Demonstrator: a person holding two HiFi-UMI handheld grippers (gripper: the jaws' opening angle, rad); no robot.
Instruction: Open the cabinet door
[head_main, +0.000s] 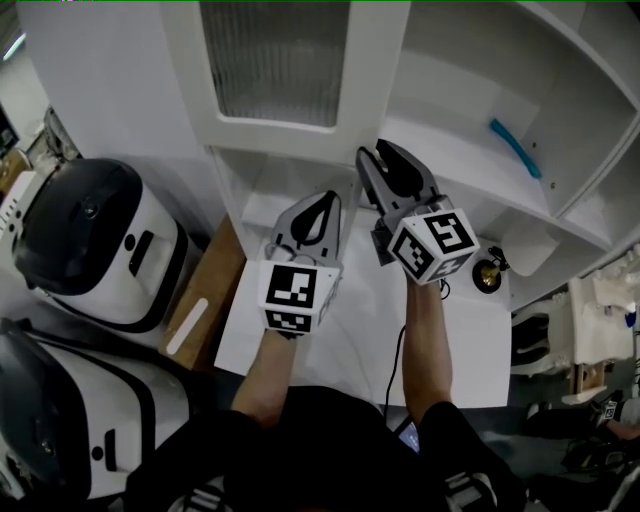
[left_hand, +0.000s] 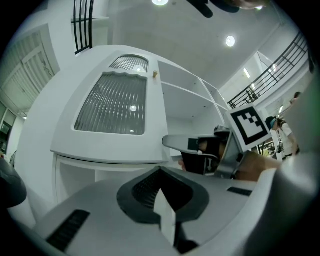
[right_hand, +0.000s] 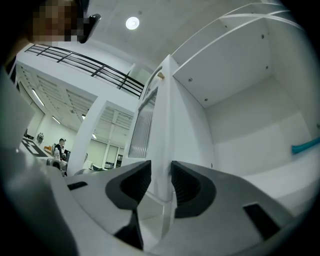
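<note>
Cabinet door (right_hand: 167, 117) edge sits pinched between right gripper (right_hand: 160, 175) jaws.

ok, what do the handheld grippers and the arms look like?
The left claw and right claw match: grey shells, black ribbed pads, each backed by a white cube with black square markers. A black cable trails from the right. Black sleeves, forearms bare.

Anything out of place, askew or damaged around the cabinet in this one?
Nothing stands out. The cabinet door stands partly open and looks intact, with the right gripper clamped on its edge. Nothing is spilled.
</note>
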